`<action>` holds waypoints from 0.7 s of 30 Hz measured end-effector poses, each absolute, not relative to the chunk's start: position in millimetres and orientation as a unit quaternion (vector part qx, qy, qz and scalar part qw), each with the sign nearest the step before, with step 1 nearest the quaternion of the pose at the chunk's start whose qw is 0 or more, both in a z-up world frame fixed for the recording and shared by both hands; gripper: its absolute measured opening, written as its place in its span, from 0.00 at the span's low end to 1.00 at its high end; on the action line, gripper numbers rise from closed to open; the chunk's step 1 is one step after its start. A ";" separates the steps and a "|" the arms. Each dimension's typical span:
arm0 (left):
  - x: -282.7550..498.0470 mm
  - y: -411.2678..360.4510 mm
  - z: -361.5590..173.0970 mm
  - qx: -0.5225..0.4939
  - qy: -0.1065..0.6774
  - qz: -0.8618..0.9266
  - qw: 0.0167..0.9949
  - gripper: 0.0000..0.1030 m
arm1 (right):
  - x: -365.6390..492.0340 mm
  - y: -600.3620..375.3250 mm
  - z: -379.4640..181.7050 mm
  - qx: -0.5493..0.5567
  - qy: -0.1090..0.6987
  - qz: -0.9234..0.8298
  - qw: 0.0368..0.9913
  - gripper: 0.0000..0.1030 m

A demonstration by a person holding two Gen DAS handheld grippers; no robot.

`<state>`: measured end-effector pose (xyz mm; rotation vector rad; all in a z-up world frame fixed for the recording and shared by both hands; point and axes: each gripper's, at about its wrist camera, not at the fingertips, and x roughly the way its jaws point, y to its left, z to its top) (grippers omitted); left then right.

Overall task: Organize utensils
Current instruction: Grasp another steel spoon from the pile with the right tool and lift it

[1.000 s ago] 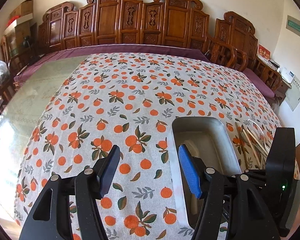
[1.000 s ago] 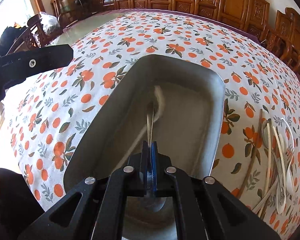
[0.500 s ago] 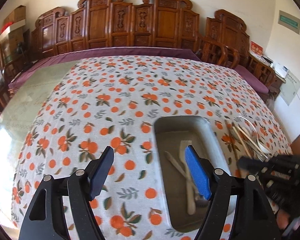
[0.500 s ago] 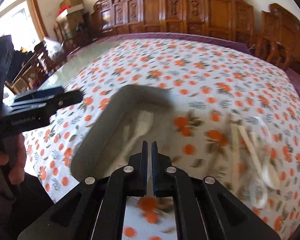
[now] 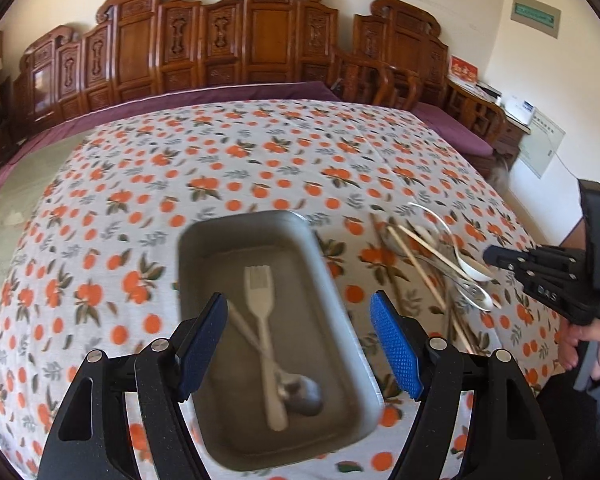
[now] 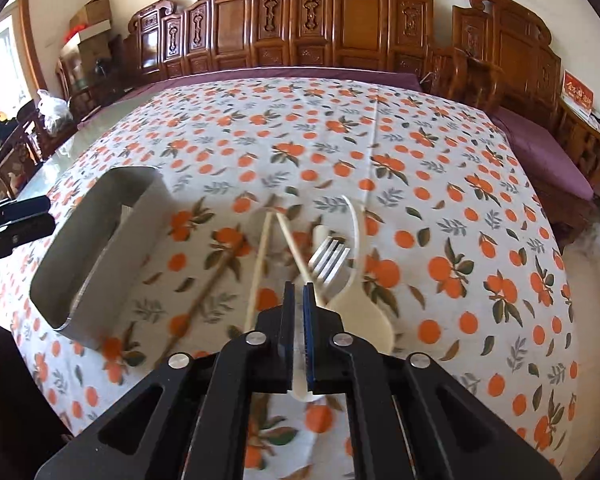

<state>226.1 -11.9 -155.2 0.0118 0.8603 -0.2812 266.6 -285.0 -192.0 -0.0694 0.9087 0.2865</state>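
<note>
A grey metal tray (image 5: 188,264) lies on the orange-print tablecloth and holds a white plastic fork (image 5: 262,312), a metal spoon (image 5: 300,390) and a pale stick. My left gripper (image 5: 298,344) hangs open and empty above the tray. To the tray's right lies a pile of utensils (image 5: 440,264): chopsticks, white spoons, metal pieces. My right gripper (image 6: 299,320) hovers over that pile with its jaws a narrow slit apart and nothing held. Below it are a metal fork (image 6: 330,258), a cream spoon (image 6: 364,312) and chopsticks (image 6: 260,260). The tray (image 6: 100,248) shows at its left.
The tablecloth (image 5: 260,160) covers a large table ringed by carved wooden chairs (image 5: 260,40). The right gripper's body (image 5: 560,280) and the hand holding it show at the right edge of the left wrist view. The table's right edge is close to the pile.
My right gripper let go of the metal spoon in the tray and swung right, over the utensil pile. My left gripper shifted right, above the tray, still open.
</note>
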 end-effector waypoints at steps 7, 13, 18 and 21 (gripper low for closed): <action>223.9 -38.7 -165.7 0.018 0.426 -0.160 0.890 0.68 | 277.2 -282.5 -215.0 -0.027 0.451 0.158 0.878 0.17; 220.0 -52.9 -172.5 0.029 0.432 -0.176 0.884 0.68 | 288.8 -264.2 -229.3 -0.053 0.467 0.168 0.866 0.17; 217.7 -57.1 -174.0 0.033 0.433 -0.182 0.882 0.68 | 301.6 -254.3 -236.1 -0.060 0.477 0.177 0.859 0.17; 217.9 -57.1 -174.1 0.033 0.433 -0.180 0.883 0.68 | 312.1 -248.8 -237.8 -0.069 0.480 0.178 0.856 0.17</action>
